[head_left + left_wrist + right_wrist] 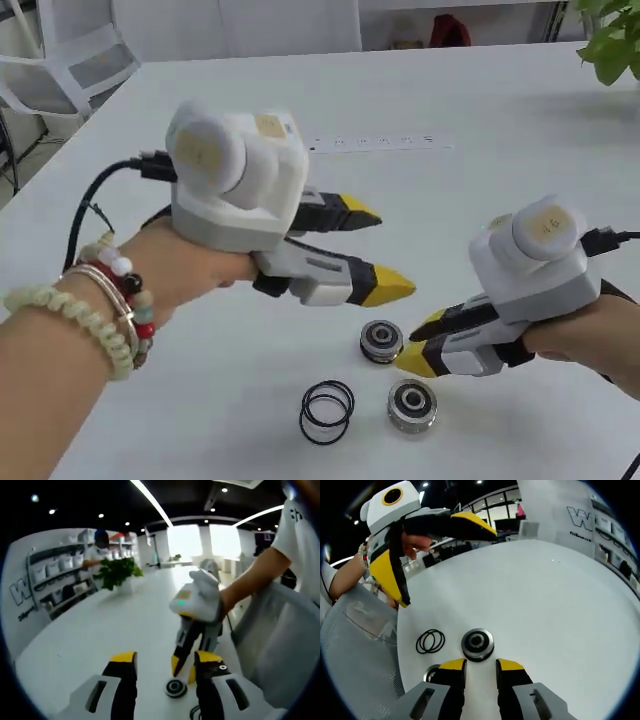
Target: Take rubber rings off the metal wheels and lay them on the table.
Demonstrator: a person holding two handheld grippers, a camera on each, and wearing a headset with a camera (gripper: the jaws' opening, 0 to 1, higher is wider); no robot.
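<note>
A broad white table (480, 110) stretches across a bright office. On the left, the left gripper (390, 252) is held above the surface, its yellow-tipped jaws wide apart and empty. Below and ahead of those jaws, two thin black rubber rings (327, 410) lie overlapping on the table, already off. A metal wheel (412, 405) rests just right of them. A second wheel (381, 341) sits just ahead of the right gripper (418, 342), whose jaws are slightly parted and hold nothing. The step in hand looks like the approach to this second wheel, which appears to carry a dark ring. The next move calls for pinching that ring, probably with the left gripper bracing the wheel.

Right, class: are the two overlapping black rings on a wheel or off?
Off: the rings lie flat on the table, apart from both metal wheels.
</note>
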